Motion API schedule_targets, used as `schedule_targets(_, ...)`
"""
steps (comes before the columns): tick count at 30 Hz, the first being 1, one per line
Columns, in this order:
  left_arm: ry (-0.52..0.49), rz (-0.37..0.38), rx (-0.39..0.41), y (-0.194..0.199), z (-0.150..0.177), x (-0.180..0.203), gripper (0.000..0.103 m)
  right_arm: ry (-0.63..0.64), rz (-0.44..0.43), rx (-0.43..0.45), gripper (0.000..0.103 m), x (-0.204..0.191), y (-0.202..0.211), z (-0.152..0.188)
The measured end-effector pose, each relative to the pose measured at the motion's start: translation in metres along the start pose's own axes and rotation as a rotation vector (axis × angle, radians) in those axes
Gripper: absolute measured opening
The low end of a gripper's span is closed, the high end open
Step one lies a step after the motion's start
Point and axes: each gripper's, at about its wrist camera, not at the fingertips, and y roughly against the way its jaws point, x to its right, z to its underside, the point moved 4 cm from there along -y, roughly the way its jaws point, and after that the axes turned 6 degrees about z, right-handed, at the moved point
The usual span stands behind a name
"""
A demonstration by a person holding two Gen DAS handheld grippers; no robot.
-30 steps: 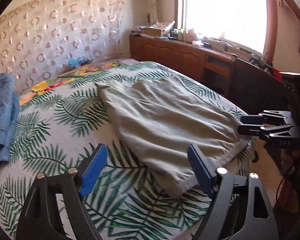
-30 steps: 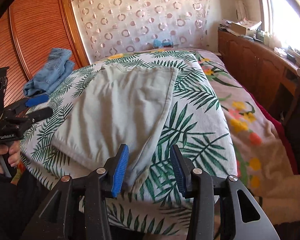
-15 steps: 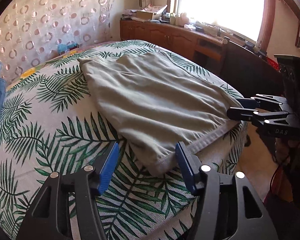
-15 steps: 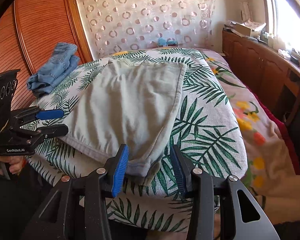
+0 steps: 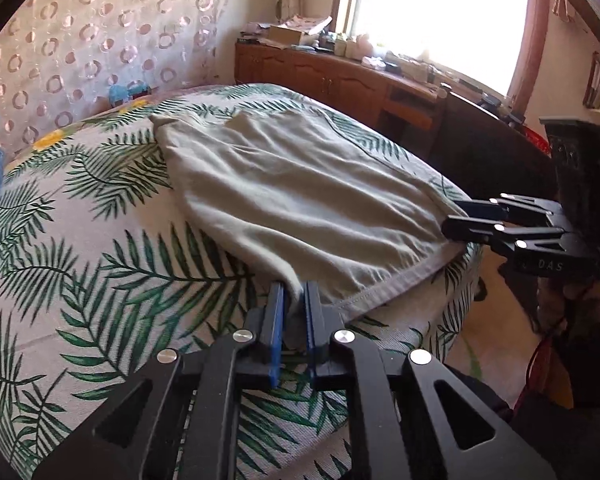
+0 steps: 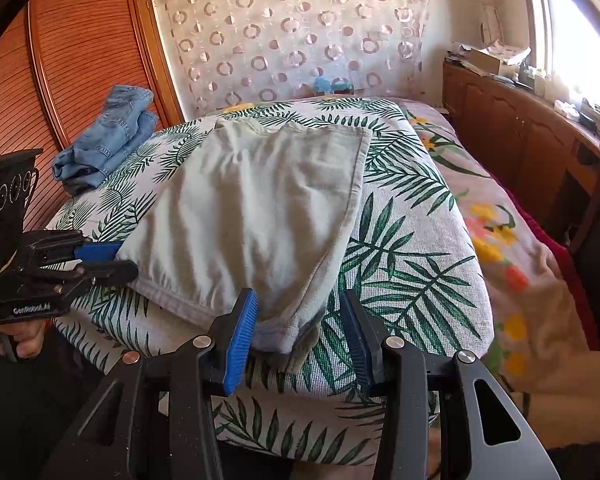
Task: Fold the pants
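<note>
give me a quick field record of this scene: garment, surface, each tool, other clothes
garment: grey pants, lying folded flat on the bed
surface: bed with palm-leaf cover
left tool: jaws have just been closing, now shut on the near left corner of the grey pants
right tool: open, pads either side of the near right corner, not pressing it
other clothes: blue jeans, bunched at the far left of the bed
background: wooden cabinet under the window

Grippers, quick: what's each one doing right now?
Left gripper: jaws just closed, shut on a corner of the light grey fabric pants.
Right gripper: open, the other near corner between its pads, not pinched.
</note>
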Motion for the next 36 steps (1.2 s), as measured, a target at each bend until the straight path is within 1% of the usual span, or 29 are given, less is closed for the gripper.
schedule_targets(3, 0.017, 0.003, 0.012, 0.003, -0.001, -0.004, 0.01, 0.0, 0.002, 0.013, 0.045, 0.001, 0.004, -0.002)
schedule_targets(10, 0.019, 0.003, 0.003, 0.0, 0.002, -0.004, 0.01, -0.015, 0.011, 0.048, 0.045, 0.005, 0.011, -0.003)
schedule_targets(16, 0.023, 0.007, -0.01, -0.003, 0.004, -0.006, 0.01, -0.005, 0.001, 0.02, 0.045, 0.002, 0.004, 0.002)
schedule_targets(20, 0.028, 0.006, -0.018, -0.005, 0.004, -0.008, 0.01, 0.017, -0.011, -0.03, 0.045, -0.004, -0.007, 0.007)
schedule_targets(25, 0.031, 0.001, -0.023, -0.006, 0.004, -0.01, 0.01, 0.03, -0.006, -0.033, 0.044, -0.007, -0.01, 0.005)
schedule_targets(26, 0.032, -0.001, -0.025, -0.007, 0.004, -0.01, 0.014, 0.036, -0.005, -0.032, 0.044, -0.007, -0.01, 0.005)
schedule_targets(27, 0.035, -0.006, -0.028, -0.007, 0.004, -0.011, 0.016, 0.041, -0.009, -0.032, 0.041, -0.008, -0.01, 0.005)
schedule_targets(28, 0.04, -0.014, -0.031, -0.008, 0.004, -0.013, 0.022, 0.04, -0.021, -0.032, 0.036, -0.009, -0.01, 0.005)
schedule_targets(29, 0.044, -0.015, -0.028, -0.008, 0.004, -0.014, 0.025, 0.038, -0.028, -0.031, 0.035, -0.009, -0.01, 0.005)
schedule_targets(31, 0.048, -0.01, -0.028, -0.008, 0.004, -0.016, 0.025, 0.04, -0.028, -0.029, 0.031, -0.009, -0.011, 0.006)
schedule_targets(36, 0.04, -0.025, -0.033, -0.007, 0.005, -0.013, 0.025, 0.042, -0.038, -0.029, 0.022, -0.012, -0.012, 0.006)
